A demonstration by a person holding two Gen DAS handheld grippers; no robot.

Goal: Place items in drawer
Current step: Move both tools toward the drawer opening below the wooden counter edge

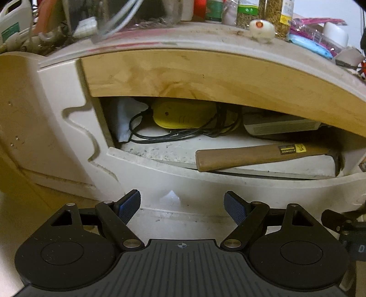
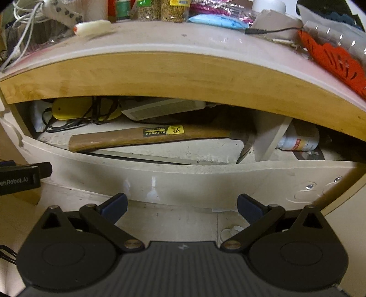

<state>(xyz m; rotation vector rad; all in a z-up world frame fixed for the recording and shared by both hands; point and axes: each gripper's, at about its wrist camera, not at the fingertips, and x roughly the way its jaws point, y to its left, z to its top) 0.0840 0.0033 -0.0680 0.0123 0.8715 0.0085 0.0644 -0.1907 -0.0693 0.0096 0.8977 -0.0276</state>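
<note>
Cluttered along its top with jars, cables and a white power strip (image 2: 61, 13), the desk (image 2: 183, 41) carried a pale wooden front rail (image 2: 183, 75) above an open white drawer (image 2: 183, 180). Both grippers faced that drawer from just outside its front panel. The left gripper (image 1: 182, 206) had its blue-padded fingers (image 1: 129, 206) spread wide with nothing between them; the right gripper (image 2: 182, 206) was likewise spread wide and held nothing.

Inside the drawer lay a claw hammer (image 2: 148, 137) with a brown wooden handle bearing a black-and-yellow label, its handle end toward the left and its metal head toward the right, resting close behind the drawer front. In the left wrist view the hammer (image 1: 256, 156) ran across the right half of the drawer. Behind it, at the back left, sat a yellow device (image 1: 183, 114) tangled with black cords (image 1: 160, 136), and beside that a white packet (image 1: 125, 121) leaned in the corner. A flat white vented box (image 2: 162, 109) lay at the back centre. A white divider (image 2: 270, 137) stood to the right of the hammer's head, and beyond it a white bottle (image 2: 299, 139) lay on its side.
</note>
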